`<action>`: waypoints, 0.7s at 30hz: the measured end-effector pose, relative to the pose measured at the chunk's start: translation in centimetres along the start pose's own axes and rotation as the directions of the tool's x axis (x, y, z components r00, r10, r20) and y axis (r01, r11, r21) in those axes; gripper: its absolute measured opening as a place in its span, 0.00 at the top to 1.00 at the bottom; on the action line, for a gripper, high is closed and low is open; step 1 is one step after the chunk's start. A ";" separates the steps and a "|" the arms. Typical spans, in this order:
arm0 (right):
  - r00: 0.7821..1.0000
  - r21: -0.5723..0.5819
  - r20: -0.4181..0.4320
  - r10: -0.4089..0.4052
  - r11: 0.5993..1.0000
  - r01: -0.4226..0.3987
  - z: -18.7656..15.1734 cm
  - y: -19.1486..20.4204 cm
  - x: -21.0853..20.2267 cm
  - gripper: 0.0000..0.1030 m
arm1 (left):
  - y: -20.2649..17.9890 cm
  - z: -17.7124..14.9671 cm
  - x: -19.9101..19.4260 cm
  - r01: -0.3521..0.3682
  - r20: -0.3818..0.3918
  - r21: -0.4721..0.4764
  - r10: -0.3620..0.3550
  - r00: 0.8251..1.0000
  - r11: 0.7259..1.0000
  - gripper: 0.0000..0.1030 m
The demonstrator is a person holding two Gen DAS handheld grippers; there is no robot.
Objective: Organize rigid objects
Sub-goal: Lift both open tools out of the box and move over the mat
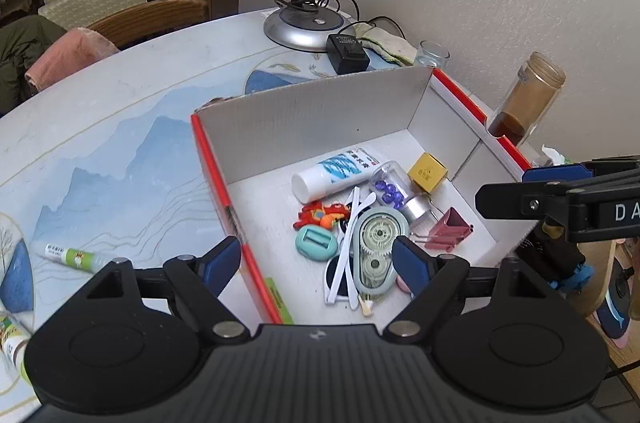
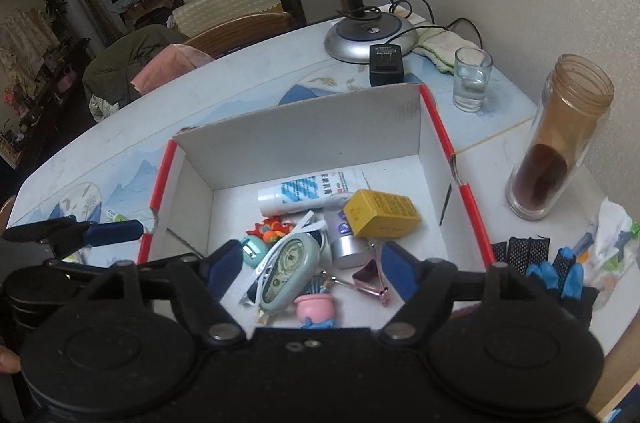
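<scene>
1. The cardboard box (image 2: 304, 143), white inside with red edges, stands on the painted table (image 1: 120, 103), and it is the landmark for everything below.
2. The left gripper (image 1: 316, 263) hangs over the box's near left wall, its jaws spread wide with nothing between them; one blue pad sits outside that wall, the other above the box floor.
3. The right gripper (image 2: 306, 265) hangs over the box's near edge, jaws released and empty.
4. Inside the box, against the far wall, lies a white tube (image 2: 304, 193) with blue stripes.
5. Just in front of the tube, toward the box's right side, a yellow carton (image 2: 380, 213) rests on a clear vial (image 1: 394, 191) with a silver cap and blue beads inside.
6. In the middle of the box floor lies a pale green correction-tape dispenser (image 1: 374, 251), partly over white-framed sunglasses (image 1: 344, 255).
7. Left of the dispenser are a red-and-orange toy (image 1: 320, 215) and a small teal oval piece (image 1: 316, 243).
8. A pink binder clip (image 2: 372, 279) lies toward the box's near right corner; a small pink pot (image 2: 314, 305) sits at its near edge.
9. Outside the box, to its left, a green-and-white tube (image 1: 76, 257) lies on the table.
10. Right of the box stands a tall jar (image 2: 560, 143) with brown contents; beyond the box's far right corner a glass (image 2: 472, 79), a black adapter (image 2: 386, 63) and a lamp base (image 2: 368, 37).
</scene>
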State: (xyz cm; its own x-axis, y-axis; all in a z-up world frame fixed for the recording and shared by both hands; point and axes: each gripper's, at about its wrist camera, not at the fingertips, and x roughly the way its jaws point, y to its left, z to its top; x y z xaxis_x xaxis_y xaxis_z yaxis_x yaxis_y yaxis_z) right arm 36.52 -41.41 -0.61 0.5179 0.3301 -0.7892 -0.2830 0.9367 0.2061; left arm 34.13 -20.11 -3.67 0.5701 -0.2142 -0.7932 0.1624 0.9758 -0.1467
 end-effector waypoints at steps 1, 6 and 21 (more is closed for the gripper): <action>1.000 0.000 0.004 -0.001 1.000 0.001 -0.2 0.2 -0.2 0.22 | 0.2 -0.2 -0.4 0.002 0.007 0.000 -0.002 1.000 1.000 0.16; 1.000 -0.009 0.025 0.006 1.000 -0.006 -0.6 1.7 -0.8 0.15 | 1.8 -1.2 -2.6 0.027 0.060 -0.033 -0.025 0.998 0.999 0.01; 0.997 -0.130 -0.003 0.072 0.989 -0.072 -0.5 11.5 1.0 0.09 | 11.8 -6.1 -8.6 -0.067 0.139 -0.140 0.086 0.987 0.988 0.00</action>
State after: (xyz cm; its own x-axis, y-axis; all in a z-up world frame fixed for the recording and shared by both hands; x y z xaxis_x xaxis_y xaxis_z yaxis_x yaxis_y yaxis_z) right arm 33.34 -30.39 0.67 0.4933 0.3967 -0.7742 -0.4226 0.8872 0.1853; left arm 26.19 -6.52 -2.17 0.6881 -0.1335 -0.7132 0.0097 0.9845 -0.1749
